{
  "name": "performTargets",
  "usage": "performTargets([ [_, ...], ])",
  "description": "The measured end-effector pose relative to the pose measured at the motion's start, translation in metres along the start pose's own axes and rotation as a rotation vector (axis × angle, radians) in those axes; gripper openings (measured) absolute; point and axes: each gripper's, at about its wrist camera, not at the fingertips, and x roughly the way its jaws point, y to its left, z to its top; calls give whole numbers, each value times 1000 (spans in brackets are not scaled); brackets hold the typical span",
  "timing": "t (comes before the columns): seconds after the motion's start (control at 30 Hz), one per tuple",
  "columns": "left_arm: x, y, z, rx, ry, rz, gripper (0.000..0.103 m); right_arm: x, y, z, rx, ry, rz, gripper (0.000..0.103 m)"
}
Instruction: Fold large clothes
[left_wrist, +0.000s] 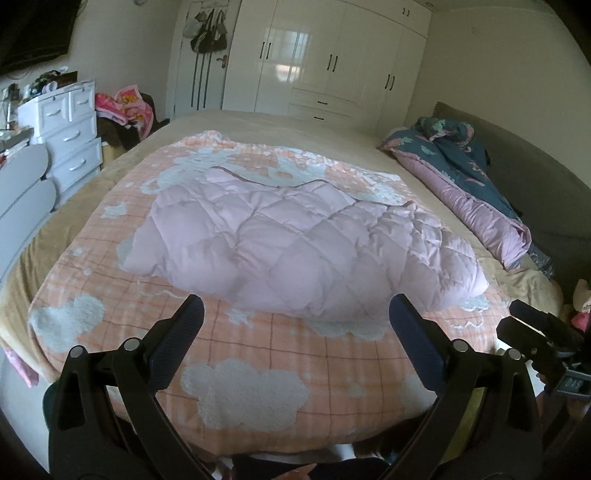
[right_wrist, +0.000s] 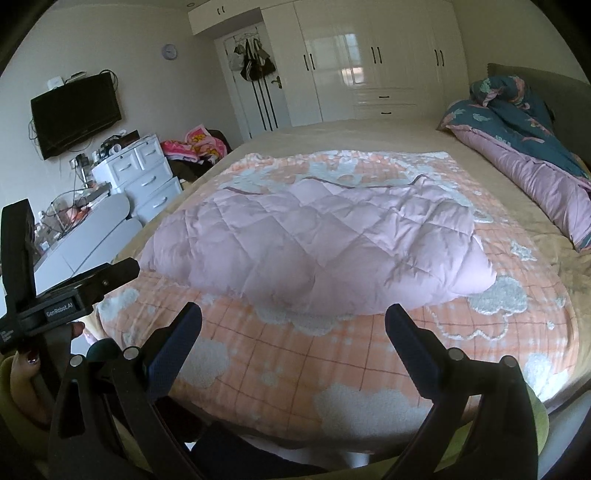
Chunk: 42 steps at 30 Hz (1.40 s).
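Left gripper (left_wrist: 295, 314): fingers spread wide, nothing between them, held above the near edge of the bed and clear of the fabric. Its body also appears at the left edge of the right wrist view (right_wrist: 66, 295), with a hand (right_wrist: 26, 365) wrapped beneath it

Right gripper (right_wrist: 293, 314): fingers likewise spread apart and holding nothing, hovering over the near edge just to the right of the left one; its body shows at the right edge of the left wrist view (left_wrist: 539, 336)

Pink quilted garment (left_wrist: 295, 243): large, puffy, diamond-stitched, lying flat in a folded bundle just beyond both sets of fingertips, in the middle of the blanket, touched by neither gripper

Orange checked blanket (left_wrist: 295, 373): white fluffy cloud shapes, spread under the garment and reaching the near edge

Bed (left_wrist: 258, 122): beige cover, bare at the far end

Dark floral duvet (left_wrist: 461, 162): pink lining, heaped along the right side by the headboard

White drawer unit (left_wrist: 70, 136): left of the bed, cluttered on top

Wardrobe (left_wrist: 332, 55): glossy white, far wall

Television (right_wrist: 74, 110): wall-mounted, far left
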Motion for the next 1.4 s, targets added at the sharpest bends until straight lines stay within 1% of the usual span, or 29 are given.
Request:
performTargets([
  [0.2,1,-3,-1,11,8,22,94,3,1,0,-2,7,4,99],
  [1.4,1,3,0,-2,13,19,94,7,1,1,-4,12,2,99],
])
